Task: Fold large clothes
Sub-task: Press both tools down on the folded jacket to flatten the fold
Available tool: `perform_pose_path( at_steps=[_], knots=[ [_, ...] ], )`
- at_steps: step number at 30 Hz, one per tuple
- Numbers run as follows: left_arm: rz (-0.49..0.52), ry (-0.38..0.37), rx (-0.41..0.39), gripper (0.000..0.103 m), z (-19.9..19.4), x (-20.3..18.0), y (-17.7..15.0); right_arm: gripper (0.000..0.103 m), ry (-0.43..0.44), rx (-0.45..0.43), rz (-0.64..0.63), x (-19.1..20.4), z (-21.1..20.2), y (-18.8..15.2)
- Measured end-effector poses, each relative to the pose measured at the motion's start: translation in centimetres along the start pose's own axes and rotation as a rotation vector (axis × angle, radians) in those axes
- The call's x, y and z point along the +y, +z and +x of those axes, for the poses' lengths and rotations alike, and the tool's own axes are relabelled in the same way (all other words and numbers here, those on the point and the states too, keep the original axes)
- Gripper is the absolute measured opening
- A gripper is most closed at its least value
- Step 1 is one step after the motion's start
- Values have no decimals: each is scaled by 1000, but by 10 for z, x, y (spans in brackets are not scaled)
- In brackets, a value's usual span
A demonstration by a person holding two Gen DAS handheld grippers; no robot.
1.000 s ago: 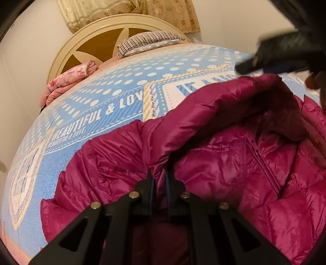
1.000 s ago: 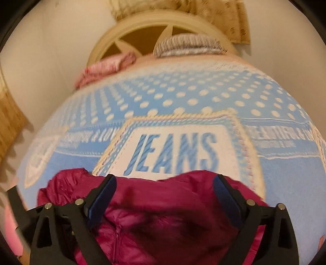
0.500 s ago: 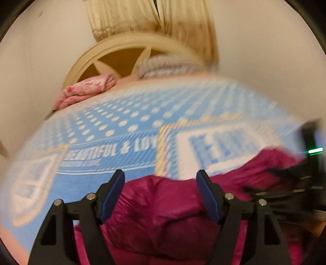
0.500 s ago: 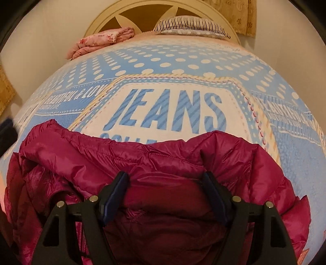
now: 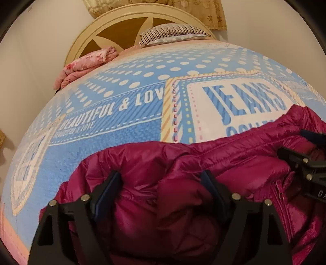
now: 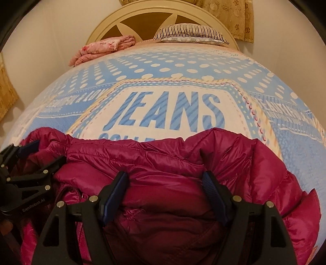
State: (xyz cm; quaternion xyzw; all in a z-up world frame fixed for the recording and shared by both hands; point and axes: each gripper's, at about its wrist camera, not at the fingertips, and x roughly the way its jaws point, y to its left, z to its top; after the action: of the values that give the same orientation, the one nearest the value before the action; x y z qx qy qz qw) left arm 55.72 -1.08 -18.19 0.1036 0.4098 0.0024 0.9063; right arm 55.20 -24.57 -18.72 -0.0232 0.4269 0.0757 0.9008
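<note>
A magenta quilted puffer jacket (image 5: 183, 163) lies bunched on the near part of the bed; it also shows in the right wrist view (image 6: 163, 159). My left gripper (image 5: 161, 181) is open, its fingers pressed down on either side of a puffy fold at the jacket's left part. My right gripper (image 6: 165, 181) is open too, straddling a fold at the jacket's right part. Each gripper shows in the other's view: the right one (image 5: 305, 163) at the right edge, the left one (image 6: 24, 165) at the left edge. The jacket's zipper (image 5: 279, 189) runs between them.
The bed cover (image 6: 169, 67) is blue with white dots and a "JEANS" panel (image 6: 167, 112). A folded pink blanket (image 6: 101, 48) and a striped pillow (image 6: 189, 32) lie by the cream headboard (image 6: 142, 12). Walls flank the bed on both sides.
My left gripper, shut on the jacket a second ago, let go, opened and came down onto the jacket. My right gripper, open throughout, lowered onto the jacket. The raised fold now lies flat.
</note>
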Motion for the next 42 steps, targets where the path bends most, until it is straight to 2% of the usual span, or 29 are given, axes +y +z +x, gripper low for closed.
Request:
perform_pose_path(
  at_steps=[42],
  knots=[
    [6,22,0,88,4,1,1,80,-73,17,-37,8,7,1]
  ],
)
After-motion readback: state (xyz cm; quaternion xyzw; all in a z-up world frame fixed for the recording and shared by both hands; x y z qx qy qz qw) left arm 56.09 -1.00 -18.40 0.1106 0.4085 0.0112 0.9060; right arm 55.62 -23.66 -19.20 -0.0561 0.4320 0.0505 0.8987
